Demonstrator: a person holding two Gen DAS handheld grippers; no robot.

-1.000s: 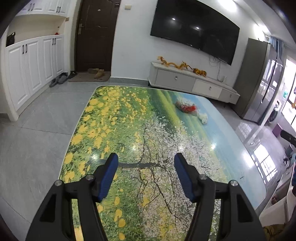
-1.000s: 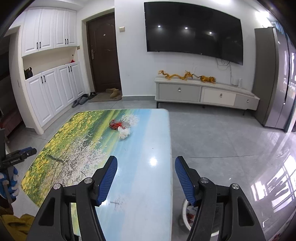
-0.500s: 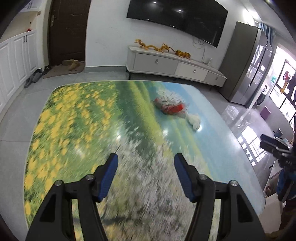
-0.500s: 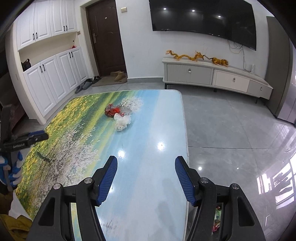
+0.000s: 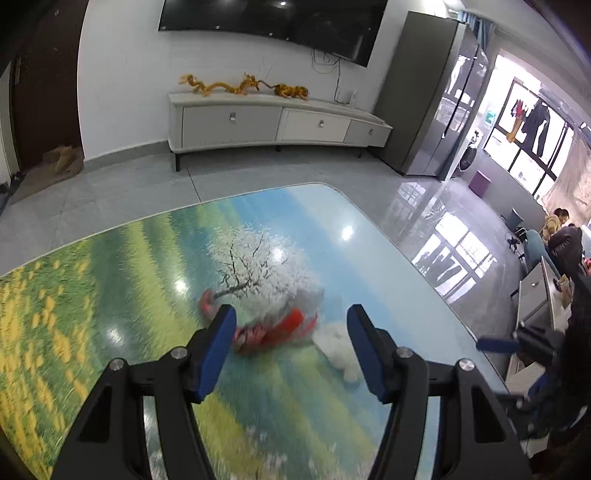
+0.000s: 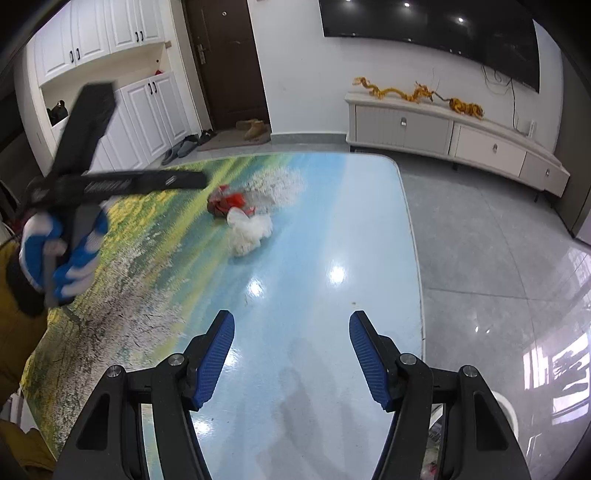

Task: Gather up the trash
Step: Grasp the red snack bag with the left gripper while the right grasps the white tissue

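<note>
Left wrist view: left hand-held gripper (image 5: 291,350) agape and empty above red wrapper (image 5: 275,330) and white tissue (image 5: 341,350) on desk (image 5: 110,277), risking a one-sided nudge; right wrist view: right hand-held gripper (image 6: 291,356) likewise agape, empty, well short.

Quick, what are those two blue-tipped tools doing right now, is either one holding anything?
Left tool: open, holding nothing, above the red wrapper.
Right tool: open, empty, over the table.

A low white cabinet (image 5: 277,122) carries golden dragon figures (image 5: 221,84) beneath a television (image 5: 273,22).
</note>
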